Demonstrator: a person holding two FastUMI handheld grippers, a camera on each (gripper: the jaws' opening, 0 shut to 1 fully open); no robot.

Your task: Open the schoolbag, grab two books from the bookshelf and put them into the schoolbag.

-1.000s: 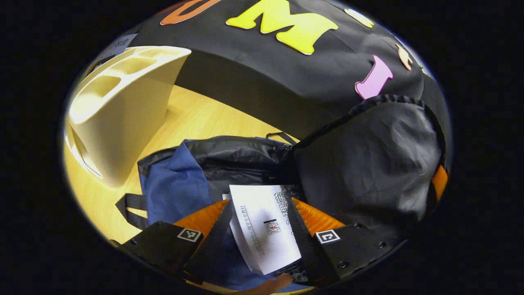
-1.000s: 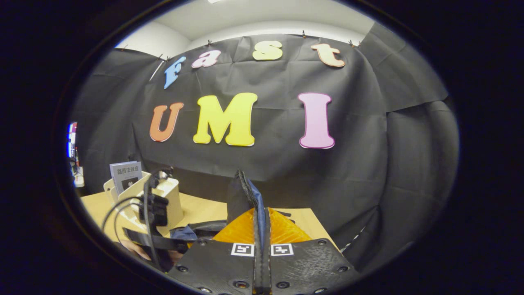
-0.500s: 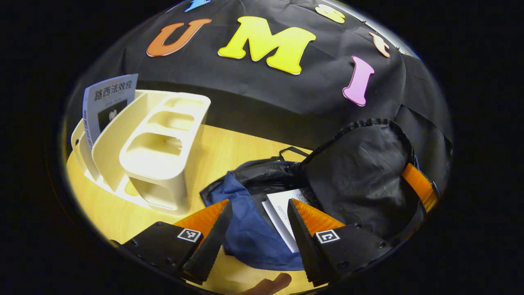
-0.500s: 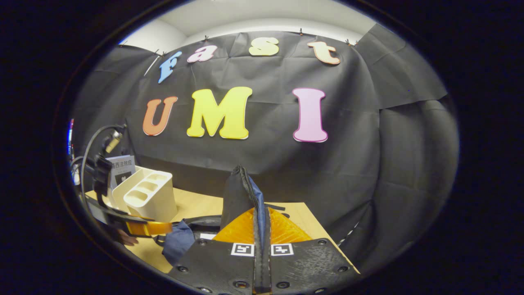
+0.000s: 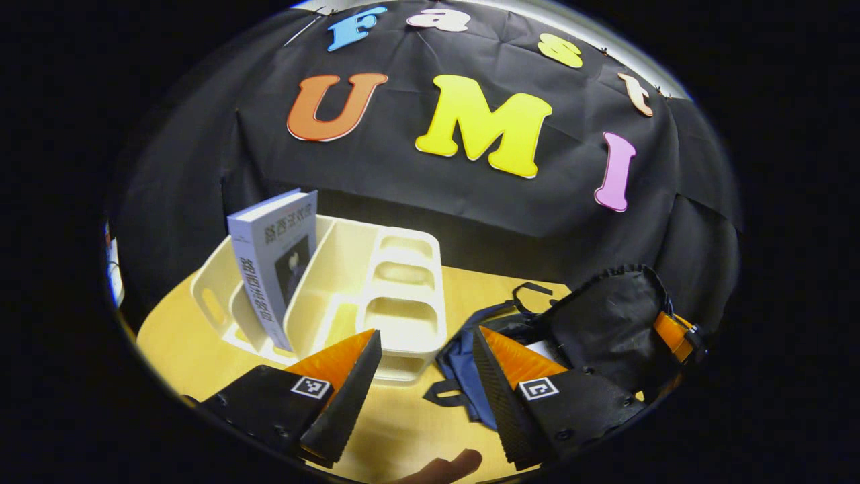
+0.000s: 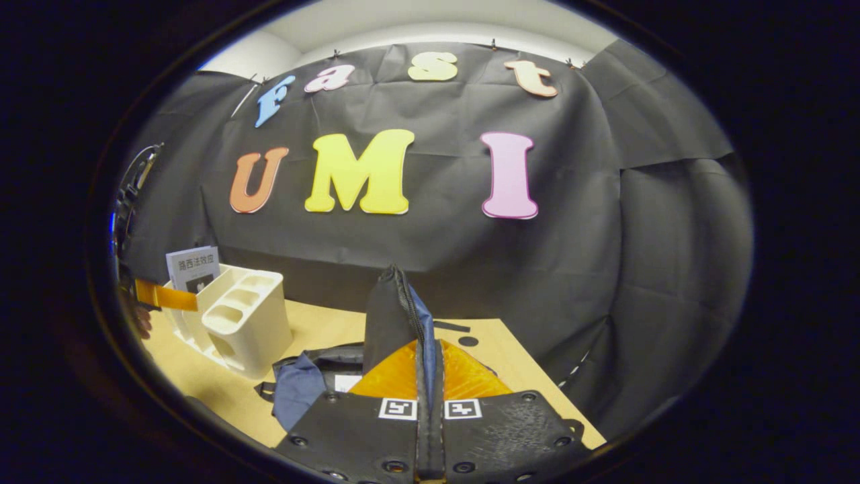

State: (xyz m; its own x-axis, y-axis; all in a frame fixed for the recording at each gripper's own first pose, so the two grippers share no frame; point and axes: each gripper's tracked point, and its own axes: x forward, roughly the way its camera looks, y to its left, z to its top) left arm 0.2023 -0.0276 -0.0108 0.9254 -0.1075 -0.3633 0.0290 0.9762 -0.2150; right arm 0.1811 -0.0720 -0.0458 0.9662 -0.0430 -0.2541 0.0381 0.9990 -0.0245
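Wooden table (image 5: 403, 430), with the cream bookshelf (image 5: 376, 302) standing at its left and the open schoolbag (image 5: 537, 336) lying at its right. The bookshelf, half a second ago close below the left gripper view's camera, now stands farther off and nearer centre, beyond the left finger. One book (image 5: 272, 262) stands upright in a left compartment of the bookshelf; its whole cover and spine show where earlier only the top did. A second, white book (image 6: 346, 383) lies inside the schoolbag; in the left gripper view merely a sliver shows behind the right finger, against the broad page of a second ago. Schoolbag flap (image 6: 393, 316): held upright, pinched between both fingers of the right gripper (image 6: 430, 376), as in the earlier frames. Left gripper (image 5: 423, 373): jaws wide apart and empty, having drawn back from the bag and turned toward the bookshelf.
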